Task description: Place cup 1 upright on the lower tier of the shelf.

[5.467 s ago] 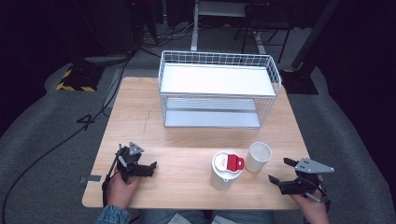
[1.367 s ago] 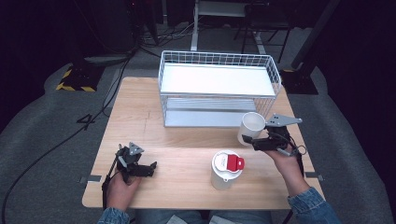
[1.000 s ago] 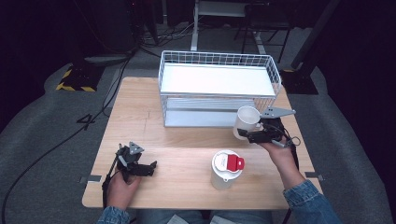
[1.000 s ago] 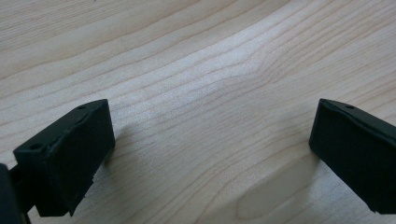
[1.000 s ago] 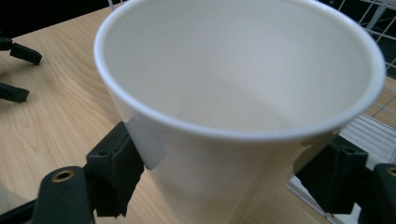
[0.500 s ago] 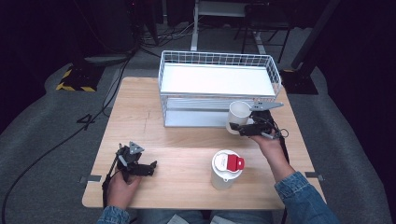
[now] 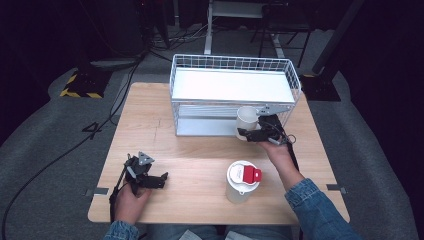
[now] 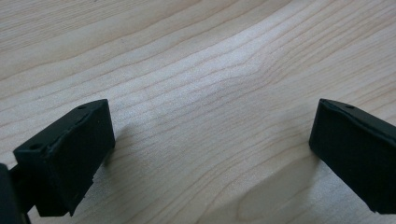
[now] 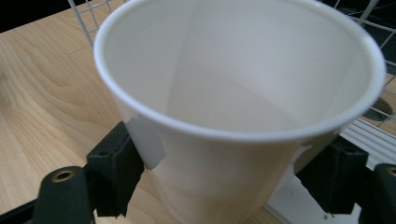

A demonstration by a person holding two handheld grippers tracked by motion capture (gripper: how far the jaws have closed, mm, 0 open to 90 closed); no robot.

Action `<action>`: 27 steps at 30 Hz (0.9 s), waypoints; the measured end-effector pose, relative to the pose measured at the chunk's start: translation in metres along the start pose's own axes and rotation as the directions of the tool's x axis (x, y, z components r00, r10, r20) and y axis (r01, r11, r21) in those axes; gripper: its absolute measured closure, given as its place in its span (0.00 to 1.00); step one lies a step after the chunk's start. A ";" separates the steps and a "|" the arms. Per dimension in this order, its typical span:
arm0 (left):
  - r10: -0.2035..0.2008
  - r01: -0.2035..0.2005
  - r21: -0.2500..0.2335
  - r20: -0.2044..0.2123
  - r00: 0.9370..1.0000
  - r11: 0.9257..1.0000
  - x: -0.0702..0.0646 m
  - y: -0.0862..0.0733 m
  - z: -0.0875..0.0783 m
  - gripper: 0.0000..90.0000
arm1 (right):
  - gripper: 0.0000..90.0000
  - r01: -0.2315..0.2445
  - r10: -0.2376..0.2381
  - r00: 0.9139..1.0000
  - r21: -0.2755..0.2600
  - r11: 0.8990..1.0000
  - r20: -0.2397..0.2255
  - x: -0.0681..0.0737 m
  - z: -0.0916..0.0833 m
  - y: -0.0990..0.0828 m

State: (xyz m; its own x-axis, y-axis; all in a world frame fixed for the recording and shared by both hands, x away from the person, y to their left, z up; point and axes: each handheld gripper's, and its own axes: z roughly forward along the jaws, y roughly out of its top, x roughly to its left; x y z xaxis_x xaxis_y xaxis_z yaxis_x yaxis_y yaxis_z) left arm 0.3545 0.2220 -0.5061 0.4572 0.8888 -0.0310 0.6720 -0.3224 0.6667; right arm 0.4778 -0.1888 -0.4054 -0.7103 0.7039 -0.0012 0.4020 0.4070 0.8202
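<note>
High view: a white paper cup [image 7: 246,121] is held upright, pinched between the jaws of the right gripper [image 7: 256,134], at the near right front of the white wire basket [image 7: 181,71] on the far half of the wooden table [image 7: 195,160]. A white lidded container with a red tab [image 7: 242,181] stands nearer, right of centre. At the near left, the left gripper [image 7: 159,179] rests on the table, jaws spread wide around bare wood.

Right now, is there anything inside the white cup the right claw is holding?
The white cup held by the right claw looks empty: the right gripper view shows bare white inner walls. Its very bottom is hidden behind the near rim.
</note>
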 end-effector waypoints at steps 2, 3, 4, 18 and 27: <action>0.000 0.000 0.000 0.000 1.000 1.000 0.000 0.000 0.000 0.01 | 0.26 -0.005 0.005 1.000 0.001 1.000 0.005 0.000 0.003 0.001; 0.000 0.000 0.000 0.000 1.000 1.000 0.000 0.000 0.000 0.01 | 0.26 -0.005 0.005 1.000 -0.002 1.000 0.010 0.000 0.005 0.001; 0.000 0.000 0.000 0.000 1.000 1.000 0.000 0.000 0.000 0.01 | 0.26 -0.006 0.006 1.000 -0.005 1.000 0.012 0.000 0.007 0.002; 0.000 0.000 0.000 0.000 1.000 1.000 0.000 0.000 0.000 0.01 | 0.26 -0.015 0.016 0.999 -0.035 0.999 0.036 0.001 0.030 0.000; 0.000 0.000 0.000 0.000 1.000 1.000 0.000 0.000 0.000 0.01 | 0.26 -0.005 0.005 0.997 -0.012 1.000 0.076 0.004 0.042 -0.003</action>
State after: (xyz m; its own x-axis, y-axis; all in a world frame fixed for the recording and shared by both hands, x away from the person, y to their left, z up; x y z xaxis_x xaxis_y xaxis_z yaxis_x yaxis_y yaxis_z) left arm 0.3545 0.2220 -0.5061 0.4571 0.8888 -0.0316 0.6721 -0.3220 0.6668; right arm 0.4985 -0.1624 -0.4317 -0.6621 0.7484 -0.0403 0.3979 0.3966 0.8273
